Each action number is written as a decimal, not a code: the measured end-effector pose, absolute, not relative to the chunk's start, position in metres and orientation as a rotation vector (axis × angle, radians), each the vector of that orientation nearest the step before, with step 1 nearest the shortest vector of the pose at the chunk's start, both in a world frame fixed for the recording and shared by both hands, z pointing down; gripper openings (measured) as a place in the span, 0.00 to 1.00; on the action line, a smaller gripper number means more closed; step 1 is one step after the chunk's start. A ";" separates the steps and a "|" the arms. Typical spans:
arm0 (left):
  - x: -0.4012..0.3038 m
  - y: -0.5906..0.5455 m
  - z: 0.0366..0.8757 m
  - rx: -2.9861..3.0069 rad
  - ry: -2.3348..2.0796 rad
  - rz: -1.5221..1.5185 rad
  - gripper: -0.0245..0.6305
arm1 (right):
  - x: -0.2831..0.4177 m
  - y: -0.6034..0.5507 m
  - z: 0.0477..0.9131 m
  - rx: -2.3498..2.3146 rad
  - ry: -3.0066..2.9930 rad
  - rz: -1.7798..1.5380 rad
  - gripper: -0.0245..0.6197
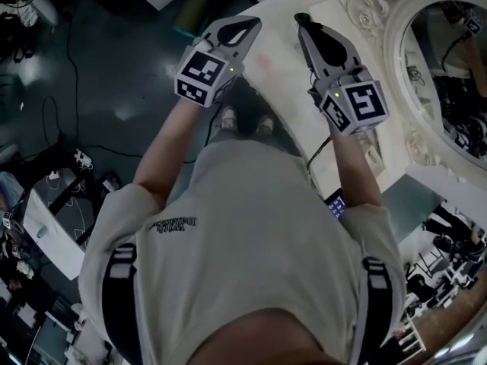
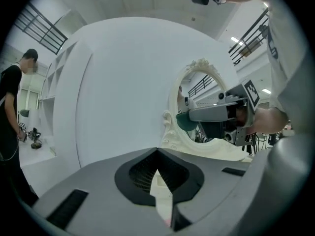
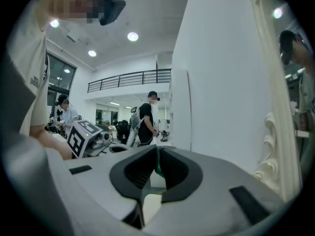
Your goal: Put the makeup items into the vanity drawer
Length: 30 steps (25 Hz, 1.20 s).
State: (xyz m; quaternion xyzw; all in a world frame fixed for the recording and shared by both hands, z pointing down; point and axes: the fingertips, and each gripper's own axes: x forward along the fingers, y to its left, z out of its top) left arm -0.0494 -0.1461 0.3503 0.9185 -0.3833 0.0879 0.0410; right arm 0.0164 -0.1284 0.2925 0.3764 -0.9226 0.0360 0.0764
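Now both forearms reach forward from the person's chest, with the 2 grippers side by side and well apart. The left gripper [image 1: 251,25] hangs over the dark floor [image 1: 114,67], its jaws closed on nothing. The right gripper [image 1: 303,20] is at the left edge of the white vanity tabletop [image 1: 342,15], left of the ornate mirror [image 1: 384,17]. Its jaws pinch a small green makeup item [image 2: 186,122] at their tips.

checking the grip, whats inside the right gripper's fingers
A small green item is pinched at the tips of the right gripper. The fingers cover most of it, so what it is cannot be told.
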 end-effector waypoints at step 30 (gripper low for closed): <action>-0.023 -0.046 0.247 2.943 -1.209 0.055 0.06 | 0.061 -0.009 0.224 1.177 -2.908 -0.065 0.08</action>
